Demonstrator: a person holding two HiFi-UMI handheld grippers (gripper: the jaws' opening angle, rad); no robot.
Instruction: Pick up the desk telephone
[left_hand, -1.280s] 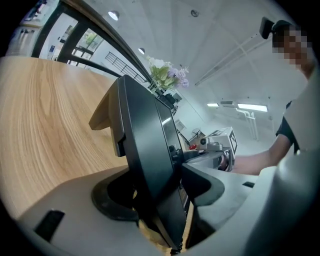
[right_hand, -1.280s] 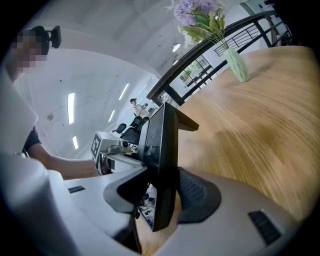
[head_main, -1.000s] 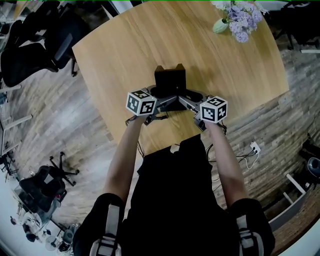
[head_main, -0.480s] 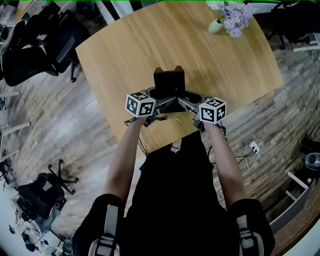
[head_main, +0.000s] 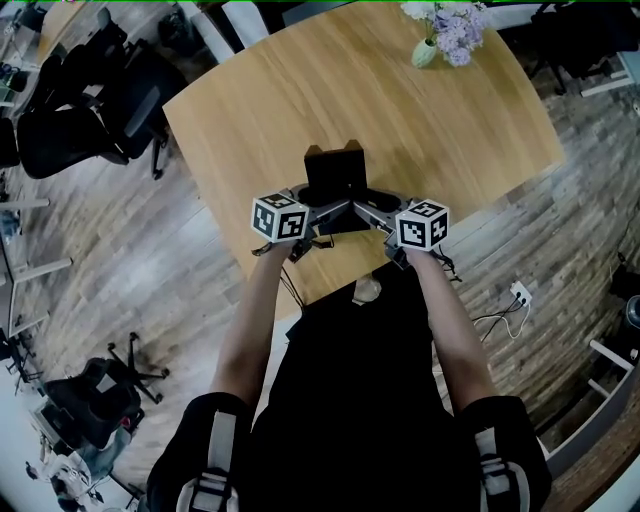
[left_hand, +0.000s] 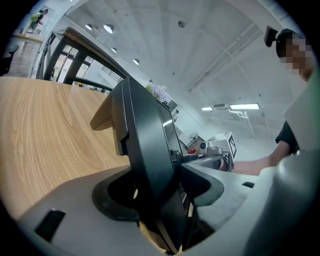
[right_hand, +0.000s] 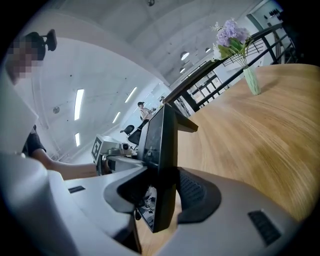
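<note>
The black desk telephone (head_main: 335, 172) is over the near part of the round wooden table (head_main: 450, 120), its screen end pointing away from me. My left gripper (head_main: 318, 206) is shut on the phone's left edge. My right gripper (head_main: 362, 204) is shut on its right edge. In the left gripper view the phone's body (left_hand: 145, 145) stands edge-on, clamped between the grey jaws of the left gripper (left_hand: 157, 186). The right gripper view has the same phone (right_hand: 162, 140) pinched in the right gripper (right_hand: 161, 192). I cannot tell whether its base touches the wood.
A green vase of purple flowers (head_main: 440, 30) stands at the table's far right edge, and the vase (right_hand: 247, 60) also shows in the right gripper view. Black office chairs (head_main: 90, 95) crowd the floor to the left. A power strip (head_main: 520, 293) lies on the floor at right.
Both grippers stay clamped on the telephone. The head view has shifted, so the table and vase sit slightly differently in frame; the phone and grippers keep almost the same place.
</note>
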